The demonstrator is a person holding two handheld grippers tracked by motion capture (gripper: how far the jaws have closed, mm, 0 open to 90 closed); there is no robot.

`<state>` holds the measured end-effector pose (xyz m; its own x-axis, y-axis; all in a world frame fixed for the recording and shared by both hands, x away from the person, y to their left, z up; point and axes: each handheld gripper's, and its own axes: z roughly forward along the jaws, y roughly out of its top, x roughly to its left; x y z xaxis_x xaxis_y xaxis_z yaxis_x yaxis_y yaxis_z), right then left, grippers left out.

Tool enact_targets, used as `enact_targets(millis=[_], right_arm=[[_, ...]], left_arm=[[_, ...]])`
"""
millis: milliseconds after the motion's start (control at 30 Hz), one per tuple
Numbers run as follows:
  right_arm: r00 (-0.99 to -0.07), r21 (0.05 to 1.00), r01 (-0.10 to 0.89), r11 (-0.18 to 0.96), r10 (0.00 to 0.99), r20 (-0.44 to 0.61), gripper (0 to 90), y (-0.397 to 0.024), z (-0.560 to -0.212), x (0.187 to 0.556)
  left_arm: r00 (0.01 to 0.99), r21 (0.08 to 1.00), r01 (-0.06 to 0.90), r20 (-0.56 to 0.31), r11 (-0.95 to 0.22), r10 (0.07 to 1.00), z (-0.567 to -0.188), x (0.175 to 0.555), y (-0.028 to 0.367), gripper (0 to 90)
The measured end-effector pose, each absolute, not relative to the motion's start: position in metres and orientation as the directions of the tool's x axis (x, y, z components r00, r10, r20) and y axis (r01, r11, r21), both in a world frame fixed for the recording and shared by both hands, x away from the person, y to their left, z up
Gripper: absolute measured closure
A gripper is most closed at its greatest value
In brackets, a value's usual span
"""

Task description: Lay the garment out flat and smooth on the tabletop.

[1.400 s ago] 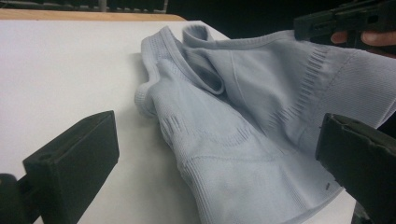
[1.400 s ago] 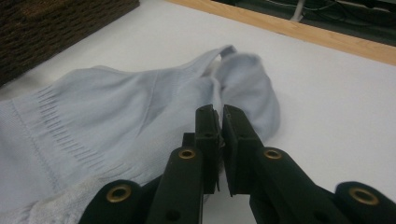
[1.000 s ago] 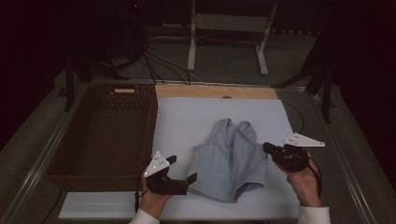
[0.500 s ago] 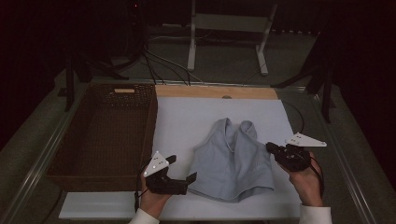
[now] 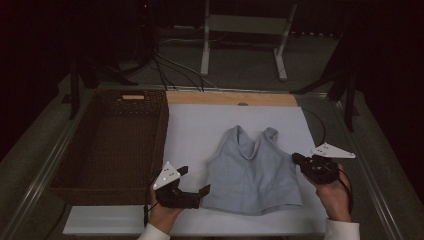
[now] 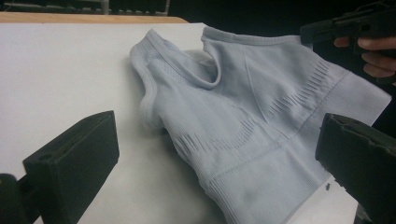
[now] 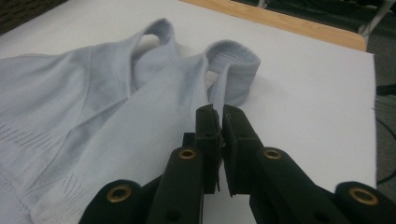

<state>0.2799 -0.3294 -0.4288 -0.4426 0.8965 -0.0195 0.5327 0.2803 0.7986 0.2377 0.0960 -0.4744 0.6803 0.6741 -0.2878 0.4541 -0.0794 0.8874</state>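
Lower hem of the top (image 6: pixel 261 154) beyond the frame's bottom edge.

Your bench (image 5: pixel 200 125), topped by a white board, carries a pale blue top (image 5: pixel 252 172) flat beside a brown wicker basket (image 5: pixel 107 150).

tank top (image 5: pixel 252 172) | pale blue-grey ribbed knit, sleeveless | flat, mostly spread, slight creases | straps point far, hem near | on white mat, right of centre, toward near edge
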Motion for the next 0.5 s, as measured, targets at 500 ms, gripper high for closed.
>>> enact_targets(millis=[500], right_arm=[[-0.413, 0.779, 0.562, 0.279, 0.910, -0.028, 85.0, -0.345, -0.432, 0.278]], left_arm=[[0.681, 0.888, 0.454, -0.286, -0.081, 0.675, -0.474, 0.238, 0.096, 0.6]])
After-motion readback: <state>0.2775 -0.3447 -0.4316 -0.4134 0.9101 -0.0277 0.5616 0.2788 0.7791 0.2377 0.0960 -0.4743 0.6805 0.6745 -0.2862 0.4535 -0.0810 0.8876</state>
